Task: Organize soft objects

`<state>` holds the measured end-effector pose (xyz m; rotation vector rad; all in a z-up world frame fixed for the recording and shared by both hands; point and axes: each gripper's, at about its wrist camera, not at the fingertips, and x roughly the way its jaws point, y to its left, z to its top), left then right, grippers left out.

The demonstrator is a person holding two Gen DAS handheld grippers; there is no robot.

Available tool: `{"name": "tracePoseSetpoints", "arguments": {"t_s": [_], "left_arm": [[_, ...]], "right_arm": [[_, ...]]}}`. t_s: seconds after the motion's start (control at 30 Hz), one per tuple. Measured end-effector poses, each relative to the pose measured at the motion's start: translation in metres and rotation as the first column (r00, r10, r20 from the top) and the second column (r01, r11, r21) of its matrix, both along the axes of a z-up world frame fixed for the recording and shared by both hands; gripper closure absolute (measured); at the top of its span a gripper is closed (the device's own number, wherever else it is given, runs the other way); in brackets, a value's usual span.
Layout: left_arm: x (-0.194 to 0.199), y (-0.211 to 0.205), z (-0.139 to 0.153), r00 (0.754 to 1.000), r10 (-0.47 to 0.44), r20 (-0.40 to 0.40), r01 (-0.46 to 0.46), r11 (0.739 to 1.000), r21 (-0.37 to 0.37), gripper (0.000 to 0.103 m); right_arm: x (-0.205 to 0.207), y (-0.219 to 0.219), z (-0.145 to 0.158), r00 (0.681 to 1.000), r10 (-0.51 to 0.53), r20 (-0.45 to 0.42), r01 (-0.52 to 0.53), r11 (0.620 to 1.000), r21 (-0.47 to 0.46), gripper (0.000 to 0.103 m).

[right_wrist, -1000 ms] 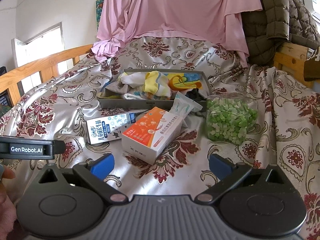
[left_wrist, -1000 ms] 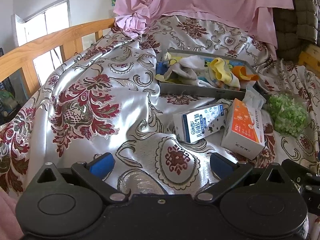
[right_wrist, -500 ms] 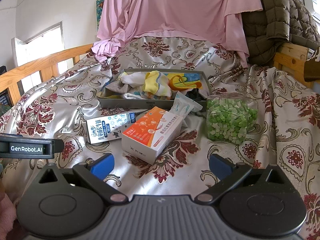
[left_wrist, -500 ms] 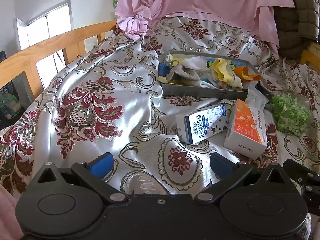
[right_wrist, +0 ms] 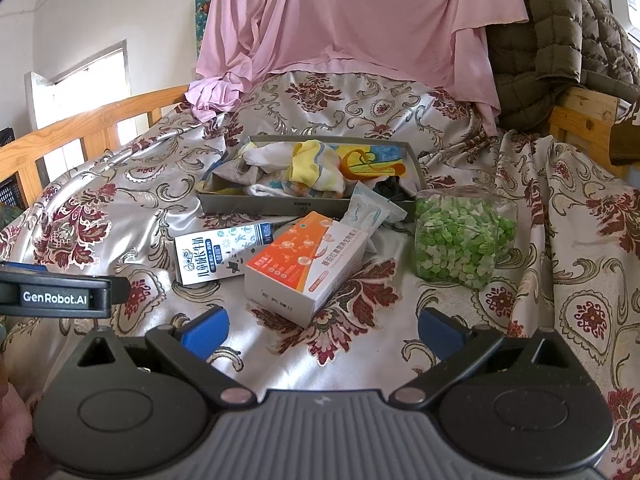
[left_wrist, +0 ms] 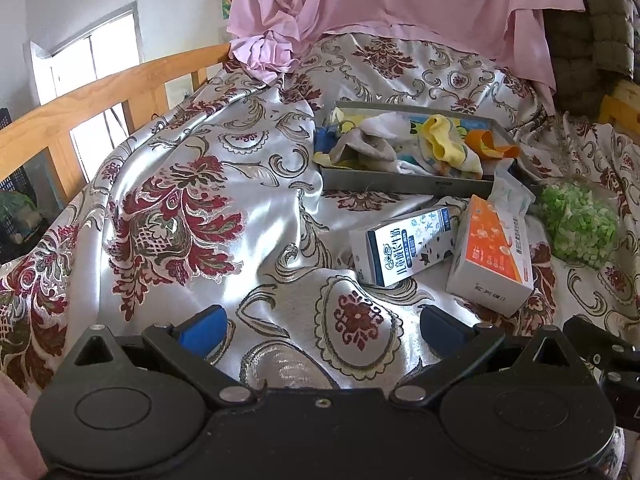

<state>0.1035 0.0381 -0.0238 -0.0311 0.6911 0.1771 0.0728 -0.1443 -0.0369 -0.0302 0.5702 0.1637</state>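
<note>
Both sets of jaws wide open and empty, and the tray (right_wrist: 304, 202) of soft cloths (right_wrist: 316, 172) sits dead ahead, far side of the bed, nearer the right gripper (right_wrist: 322, 328) than the left gripper (left_wrist: 320, 326).

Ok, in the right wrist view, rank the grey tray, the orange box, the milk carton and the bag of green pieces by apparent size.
1. grey tray
2. orange box, though it lies nearer the camera
3. bag of green pieces: close to the box, unsure
4. milk carton

Glossy satin bedspread (right_wrist: 120, 184) covers the bed, beside a smooth wooden rail (left_wrist: 100, 96). Soft matt cloths (right_wrist: 304, 168) fill a matt grey tray (right_wrist: 276, 203); the cartons (right_wrist: 316, 264) look smooth cardboard.
</note>
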Motion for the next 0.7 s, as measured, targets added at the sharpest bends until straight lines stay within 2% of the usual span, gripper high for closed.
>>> {"name": "tracePoseSetpoints", "arguments": {"t_s": [0.7], "left_arm": [[0.0014, 0.0012, -0.0046, 1.000, -0.009, -0.016, 0.009, 1.000, -0.002, 0.001]], "right_arm": [[-0.0002, 0.0015, 0.0001, 1.000, 0.008, -0.005, -0.008, 1.000, -0.011, 0.000]]}}
